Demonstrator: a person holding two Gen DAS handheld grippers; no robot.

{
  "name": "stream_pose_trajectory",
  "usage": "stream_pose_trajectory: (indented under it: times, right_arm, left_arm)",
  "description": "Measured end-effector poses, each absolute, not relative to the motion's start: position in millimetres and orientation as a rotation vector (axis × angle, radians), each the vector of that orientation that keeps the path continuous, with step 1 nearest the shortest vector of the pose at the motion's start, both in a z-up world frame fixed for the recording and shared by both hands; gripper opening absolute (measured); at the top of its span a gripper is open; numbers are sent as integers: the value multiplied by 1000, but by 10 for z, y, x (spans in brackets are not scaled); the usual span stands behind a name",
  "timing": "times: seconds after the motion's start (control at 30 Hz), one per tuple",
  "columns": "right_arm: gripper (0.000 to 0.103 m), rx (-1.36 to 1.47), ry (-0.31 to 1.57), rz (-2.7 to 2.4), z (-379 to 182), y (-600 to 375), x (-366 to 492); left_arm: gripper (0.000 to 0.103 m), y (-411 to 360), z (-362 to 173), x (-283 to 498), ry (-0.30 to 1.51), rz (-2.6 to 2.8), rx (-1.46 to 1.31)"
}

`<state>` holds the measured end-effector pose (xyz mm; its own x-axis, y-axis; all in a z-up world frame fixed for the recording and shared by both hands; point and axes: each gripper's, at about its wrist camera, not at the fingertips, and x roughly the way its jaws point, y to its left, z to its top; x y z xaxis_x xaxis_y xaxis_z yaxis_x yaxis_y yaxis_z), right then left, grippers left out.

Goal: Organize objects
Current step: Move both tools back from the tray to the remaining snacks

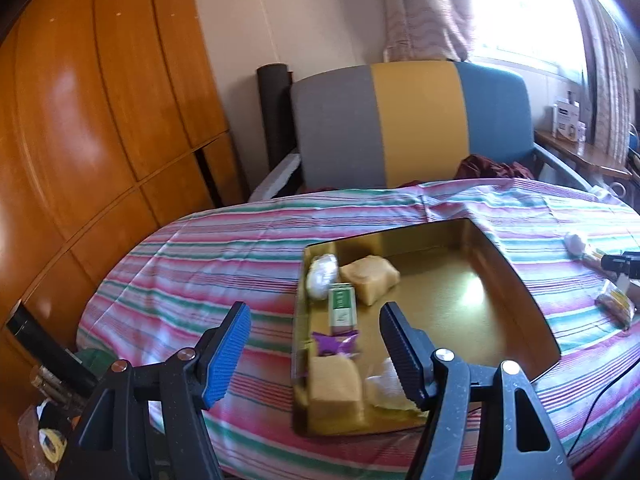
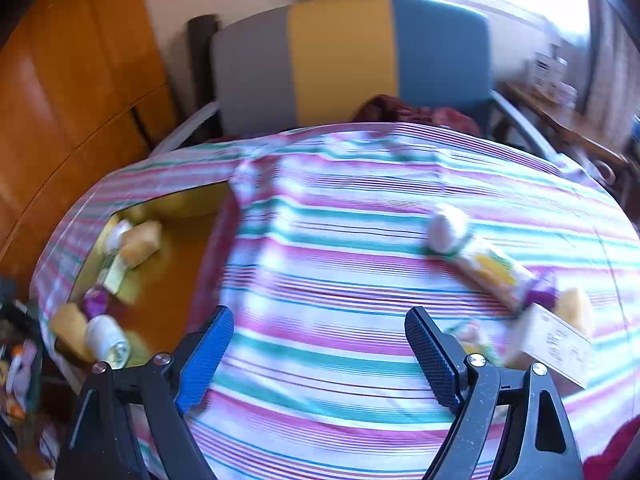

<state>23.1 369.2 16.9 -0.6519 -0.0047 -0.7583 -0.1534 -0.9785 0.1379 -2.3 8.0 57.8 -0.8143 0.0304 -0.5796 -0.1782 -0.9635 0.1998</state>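
Observation:
A gold tin tray (image 1: pixel 460 300) lies on the striped cloth. Along its left side sit a white wrapped snack (image 1: pixel 322 276), two tan wrapped cakes (image 1: pixel 370 278) (image 1: pixel 334 384), a green-and-white packet (image 1: pixel 342 304) and a purple candy (image 1: pixel 334 342). My left gripper (image 1: pixel 314 334) is open and empty above the tray's near left corner. My right gripper (image 2: pixel 320 340) is open and empty over bare cloth, to the right of the tray (image 2: pixel 180 276). To its right lie a white round snack (image 2: pixel 446 230), a long yellow-white packet (image 2: pixel 494 274), a white box (image 2: pixel 550 344) and a yellow cake (image 2: pixel 578 308).
The striped cloth (image 1: pixel 224 264) covers a round table. A grey, yellow and blue chair (image 1: pixel 412 120) stands behind it with a dark red cloth (image 1: pixel 492 168) on the seat. A wooden wardrobe (image 1: pixel 80 120) fills the left. Clutter (image 1: pixel 48 420) lies on the floor at lower left.

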Motion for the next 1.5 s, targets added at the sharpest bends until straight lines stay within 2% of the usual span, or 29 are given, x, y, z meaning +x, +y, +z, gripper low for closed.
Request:
stream_pose_trajectory:
  times: [0.53,0.87,1.1,1.2,1.5]
  right_arm:
    - [88,-1092,519,2459,40,4970,681]
    - [91,-827,864,2282,-5,5528,1111]
    - [93,-724,1002,2210,-20,5678,1288]
    - [96,-678,1017,2202,-2,5708,1340]
    - [98,-678,1079,2222,-42,5737,1298]
  left_arm:
    - [68,1040,513,-30,455,2630,-851]
    - [68,1781,438,-39,405,2430,-886]
    - [67,2432,215,-93,310,2159,-1071]
    - [58,2788,14,-142,298,2047,-1170]
    - [55,3739,-537,-124,166,1794,-1442]
